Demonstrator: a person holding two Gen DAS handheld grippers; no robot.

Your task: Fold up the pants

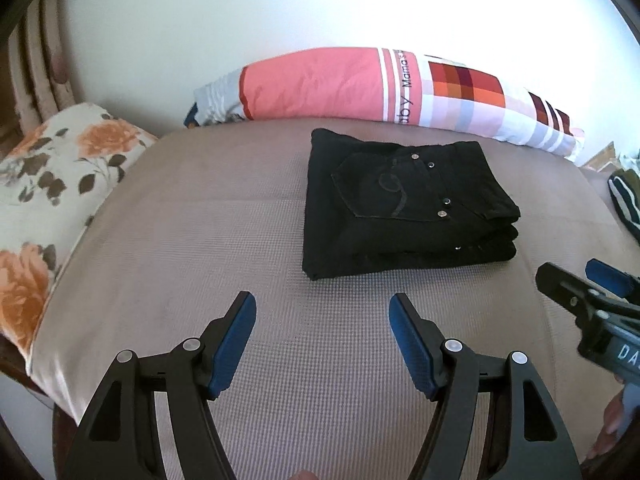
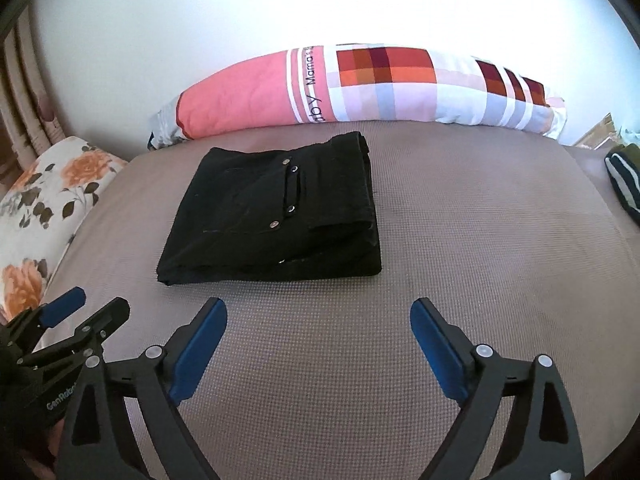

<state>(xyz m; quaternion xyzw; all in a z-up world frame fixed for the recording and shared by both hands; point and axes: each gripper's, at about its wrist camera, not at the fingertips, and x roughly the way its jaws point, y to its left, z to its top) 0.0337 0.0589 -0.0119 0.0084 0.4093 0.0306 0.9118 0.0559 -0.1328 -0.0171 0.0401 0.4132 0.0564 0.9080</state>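
The black pants (image 1: 404, 204) lie folded in a compact rectangular stack on the taupe bed surface (image 1: 200, 240), back pocket and metal rivets facing up. They also show in the right wrist view (image 2: 272, 212). My left gripper (image 1: 322, 304) is open and empty, hovering over the bed in front of the stack, a little to its left. My right gripper (image 2: 318, 308) is open and empty, in front of the stack and to its right. The right gripper shows at the right edge of the left wrist view (image 1: 576, 280), the left gripper at the lower left of the right wrist view (image 2: 92, 306).
A long pink and checked bolster pillow (image 1: 360, 84) lies along the wall behind the pants. A floral pillow (image 1: 52, 184) sits at the left edge of the bed. A dark striped garment (image 2: 624, 184) lies at the far right.
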